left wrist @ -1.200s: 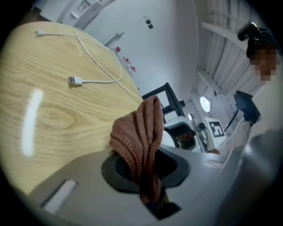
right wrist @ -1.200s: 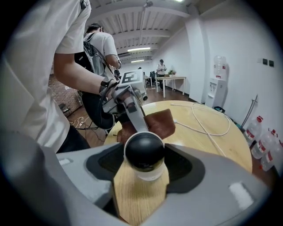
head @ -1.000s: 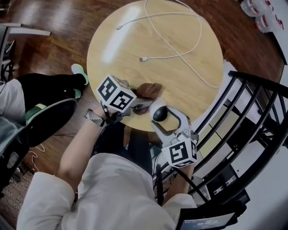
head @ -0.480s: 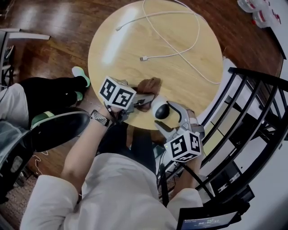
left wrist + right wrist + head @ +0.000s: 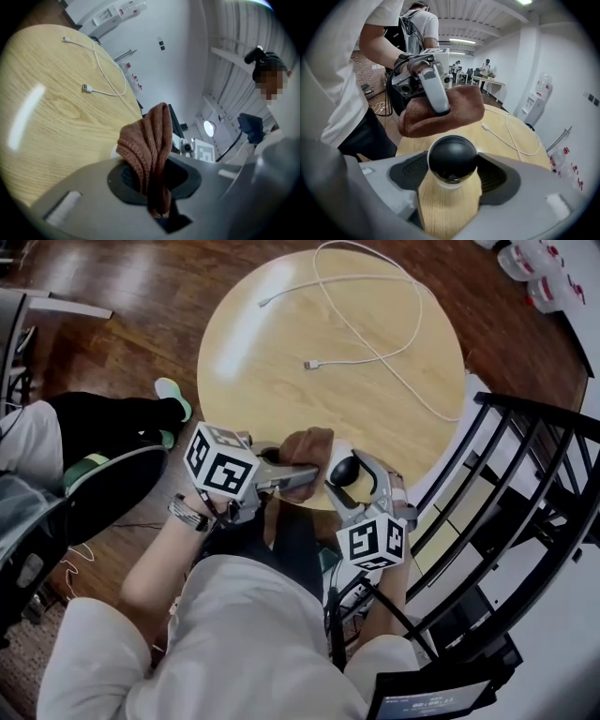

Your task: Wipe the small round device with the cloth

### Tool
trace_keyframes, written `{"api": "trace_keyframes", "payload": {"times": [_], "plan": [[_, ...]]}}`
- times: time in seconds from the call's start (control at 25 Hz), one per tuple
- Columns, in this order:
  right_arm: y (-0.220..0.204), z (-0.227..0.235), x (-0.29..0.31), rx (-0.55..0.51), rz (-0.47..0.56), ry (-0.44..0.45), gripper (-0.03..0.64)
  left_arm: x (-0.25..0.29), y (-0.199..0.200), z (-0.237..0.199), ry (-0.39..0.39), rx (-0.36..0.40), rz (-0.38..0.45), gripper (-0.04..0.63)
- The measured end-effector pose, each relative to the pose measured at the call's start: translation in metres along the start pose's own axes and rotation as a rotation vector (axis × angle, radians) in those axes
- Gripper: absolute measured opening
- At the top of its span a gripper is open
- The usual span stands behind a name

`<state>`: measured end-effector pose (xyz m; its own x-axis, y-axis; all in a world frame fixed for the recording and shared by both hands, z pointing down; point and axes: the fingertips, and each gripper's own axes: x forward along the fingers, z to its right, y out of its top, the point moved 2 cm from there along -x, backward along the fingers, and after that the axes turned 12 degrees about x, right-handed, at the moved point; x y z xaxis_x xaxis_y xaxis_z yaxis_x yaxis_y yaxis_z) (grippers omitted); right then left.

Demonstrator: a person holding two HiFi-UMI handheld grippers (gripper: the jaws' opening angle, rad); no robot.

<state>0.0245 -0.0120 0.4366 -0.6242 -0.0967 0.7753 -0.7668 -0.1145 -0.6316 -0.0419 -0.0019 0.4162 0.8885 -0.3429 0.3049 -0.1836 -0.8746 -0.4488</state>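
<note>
Left gripper (image 5: pixel 154 185) clamped on brown knit cloth (image 5: pixel 146 140). Right gripper (image 5: pixel 451 180) jaws, just narrowing, grip black-domed round device (image 5: pixel 452 158); cloth just beyond it.

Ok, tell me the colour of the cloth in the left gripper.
The cloth is reddish brown, a ribbed knit; the left gripper view shows it best.

left tool (image 5: pixel 311 480) and cloth (image 5: pixel 305 447) raised off the table (image 5: pixel 281 352), right tool (image 5: pixel 352 474) jaws just closing on small round device (image 5: pixel 452 159)
</note>
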Motion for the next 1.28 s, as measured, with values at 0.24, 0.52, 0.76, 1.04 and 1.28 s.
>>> {"api": "trace_keyframes", "payload": {"times": [0.24,0.52,0.76,1.04,1.28], "plan": [[0.000,0.001,-0.003,0.078,0.000,-0.108,0.321,0.017,-0.010,-0.004,0.009,0.020,-0.045,0.078],[0.000,0.004,-0.007,0.163,0.021,-0.161,0.319,0.019,-0.004,-0.018,0.044,0.055,-0.077,0.077],[-0.005,0.005,-0.012,0.264,0.023,-0.245,0.319,0.029,-0.003,-0.025,0.036,0.074,-0.136,0.077],[-0.003,0.006,-0.011,0.298,0.019,-0.285,0.319,0.040,-0.009,-0.053,0.154,0.092,-0.247,0.075],[-0.002,0.005,-0.009,0.065,-0.040,-0.209,0.327,0.046,-0.018,-0.075,0.244,0.070,-0.280,0.075]]}}
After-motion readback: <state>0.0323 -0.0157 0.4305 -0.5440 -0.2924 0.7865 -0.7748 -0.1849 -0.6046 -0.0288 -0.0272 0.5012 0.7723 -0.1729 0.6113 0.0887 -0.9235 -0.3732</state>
